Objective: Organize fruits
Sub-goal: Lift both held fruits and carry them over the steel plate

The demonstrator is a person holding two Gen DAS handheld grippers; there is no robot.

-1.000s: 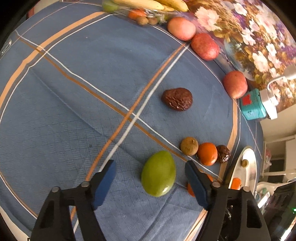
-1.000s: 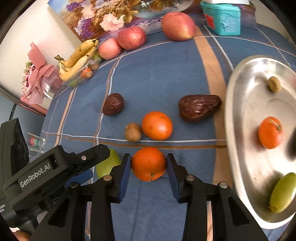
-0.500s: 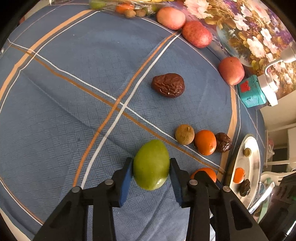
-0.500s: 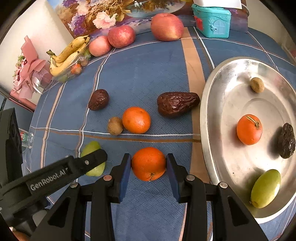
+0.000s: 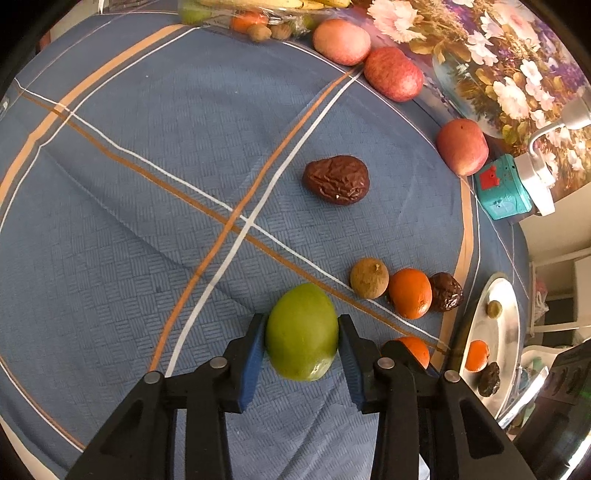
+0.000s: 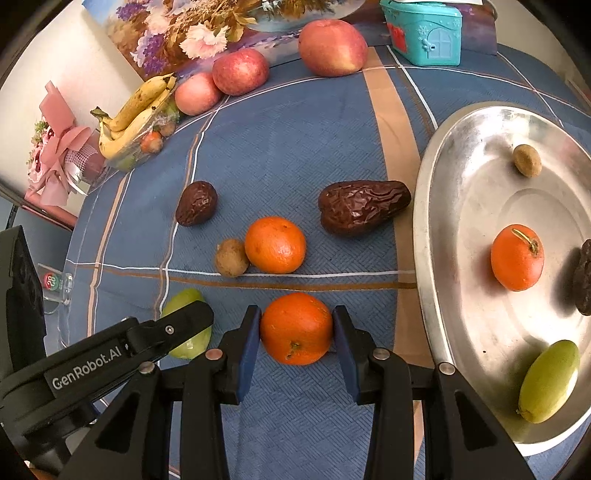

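Observation:
My left gripper [image 5: 301, 349] is shut on a green mango-like fruit [image 5: 301, 330], held just above the blue cloth. My right gripper [image 6: 296, 338] is shut on an orange [image 6: 296, 328], to the left of the silver tray [image 6: 436, 206]. The tray holds a small brown fruit [image 6: 527, 160], an orange [image 6: 517, 257], a dark wrinkled fruit [image 6: 583, 282] and a green fruit [image 6: 548, 380]. On the cloth lie another orange [image 6: 275, 244], a small brown fruit [image 6: 231, 257] and two dark wrinkled fruits [image 6: 364, 212] [image 6: 196, 203].
Three red apples [image 6: 332, 47] [image 6: 240, 71] [image 6: 197, 93] line the far edge beside a flower painting [image 6: 207, 26]. A banana bunch [image 6: 138, 110] on a bag of small fruits and a pink bouquet [image 6: 59, 155] stand far left. A teal box [image 6: 423, 31] stands at the back.
My left gripper closed on the green fruit and lifted it slightly. My right gripper stayed shut on the orange and moved back, bringing more of the tray into view.

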